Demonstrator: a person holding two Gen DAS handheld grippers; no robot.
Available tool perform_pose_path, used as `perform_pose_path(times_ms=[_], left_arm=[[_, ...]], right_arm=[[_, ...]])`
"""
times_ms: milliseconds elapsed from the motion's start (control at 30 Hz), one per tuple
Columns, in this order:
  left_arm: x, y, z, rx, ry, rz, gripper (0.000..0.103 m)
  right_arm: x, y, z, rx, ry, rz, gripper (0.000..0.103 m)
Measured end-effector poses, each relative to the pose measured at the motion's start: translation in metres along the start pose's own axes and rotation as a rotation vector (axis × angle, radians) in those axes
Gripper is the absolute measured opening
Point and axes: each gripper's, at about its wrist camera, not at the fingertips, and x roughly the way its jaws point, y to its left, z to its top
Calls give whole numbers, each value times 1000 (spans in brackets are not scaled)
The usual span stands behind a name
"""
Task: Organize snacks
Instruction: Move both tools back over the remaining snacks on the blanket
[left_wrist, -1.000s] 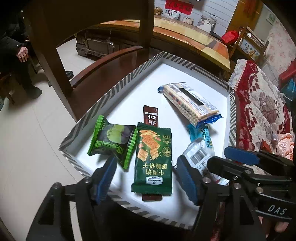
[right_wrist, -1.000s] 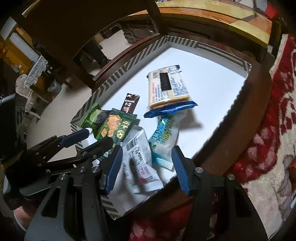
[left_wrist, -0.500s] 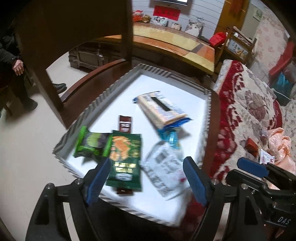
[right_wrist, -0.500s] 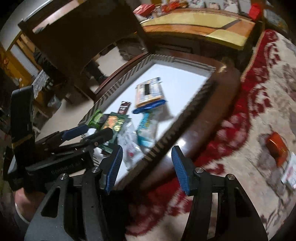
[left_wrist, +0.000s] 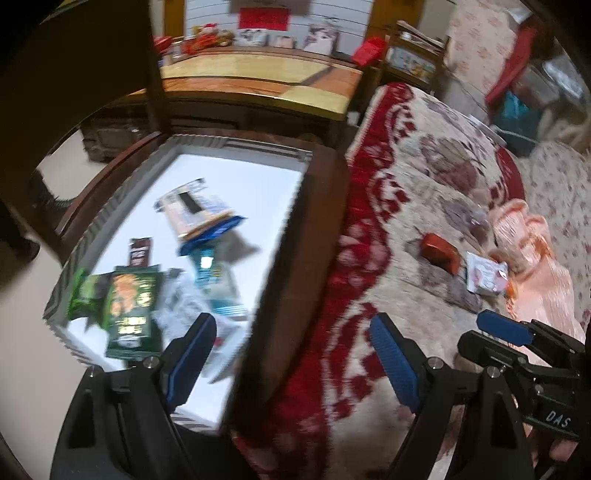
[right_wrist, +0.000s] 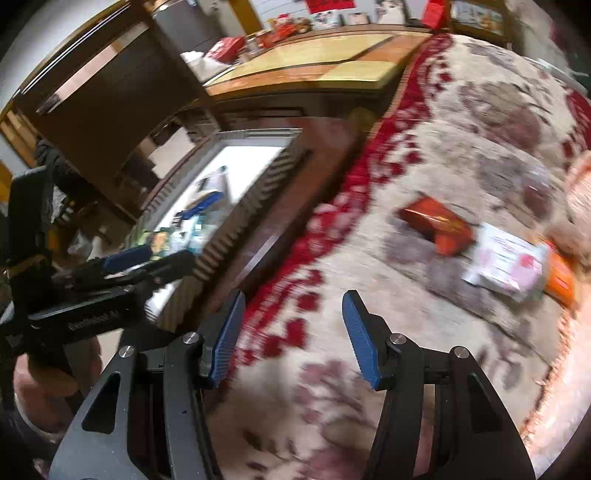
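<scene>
A white tray (left_wrist: 240, 142) with a striped rim sits on a dark wooden seat and holds several snack packets, among them a green cracker packet (left_wrist: 131, 310), a long biscuit pack (left_wrist: 195, 214) and a brown sachet (left_wrist: 140, 251). My left gripper (left_wrist: 291, 350) hangs over the seat's edge and the blanket, its jaws opening with nothing between them. On the red-patterned blanket lie a red packet (right_wrist: 436, 225), a white-and-pink packet (right_wrist: 506, 266) and an orange packet (right_wrist: 561, 280). My right gripper (right_wrist: 293, 332) is open and empty above the blanket, short of those packets.
The dark wooden seat rim (left_wrist: 295, 258) separates the tray from the blanket (left_wrist: 424, 177). A pink cloth bundle (left_wrist: 535, 258) lies beside the loose packets. A long wooden table (left_wrist: 258, 77) stands behind, and a dark chair back (right_wrist: 110, 92) at the left.
Both grippers have swung right, from above the tray to over the blanket. The left jaws have widened. The snacks in the tray lie as before.
</scene>
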Motion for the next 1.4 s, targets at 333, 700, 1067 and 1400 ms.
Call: perform_pose_path(times_ms=[333, 700, 1067, 1400], left_arm=[[18, -54, 0, 93, 55, -60, 87], [41, -101, 27, 119, 90, -105, 87], [75, -110, 41, 131, 136, -50, 87], [106, -121, 54, 226, 121, 110, 87]], right_arm=[[-34, -87, -37, 164, -19, -126, 55], [-34, -117, -46, 219, -23, -126, 59], [-38, -111, -2, 118, -74, -124, 59], [-41, -136, -12, 195, -69, -97, 59]])
